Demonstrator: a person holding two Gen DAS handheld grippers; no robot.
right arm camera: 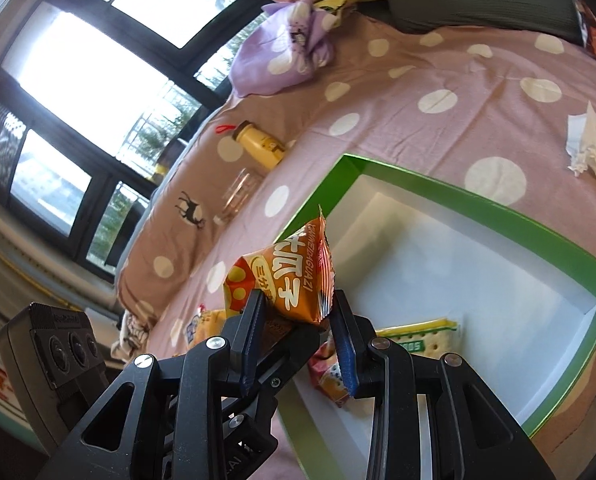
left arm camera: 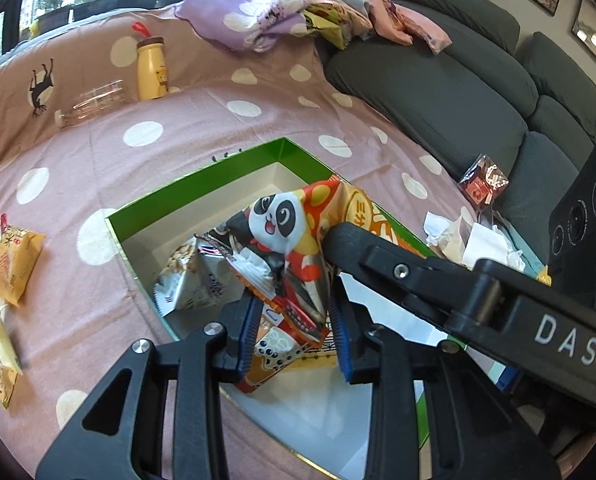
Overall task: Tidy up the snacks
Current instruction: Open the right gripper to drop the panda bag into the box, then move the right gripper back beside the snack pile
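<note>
An orange snack packet point(left arm camera: 294, 240) printed with a panda hangs over the open green box point(left arm camera: 202, 184). My left gripper point(left arm camera: 296, 330) is shut on the packet's lower end, blue pads on either side. My right gripper point(left arm camera: 337, 240) reaches in from the right and pinches its upper part. In the right wrist view the same packet point(right arm camera: 294, 280) stands up between my right gripper's point(right arm camera: 298, 324) shut fingers, over the near corner of the box point(right arm camera: 477, 204). Inside the box lie a white packet point(left arm camera: 190, 280), a bubble-tea packet point(left arm camera: 274, 356) and a cracker packet point(right arm camera: 417, 336).
Everything rests on a pink polka-dot sheet point(left arm camera: 146, 136). Several loose snack packets point(left arm camera: 14, 264) lie at the left. A yellow bottle point(left arm camera: 152, 68) and a clear bottle point(left arm camera: 94, 104) are at the back. Crumpled tissues point(left arm camera: 477, 240), a red packet point(left arm camera: 483, 184) and a grey sofa point(left arm camera: 437, 92) are at the right.
</note>
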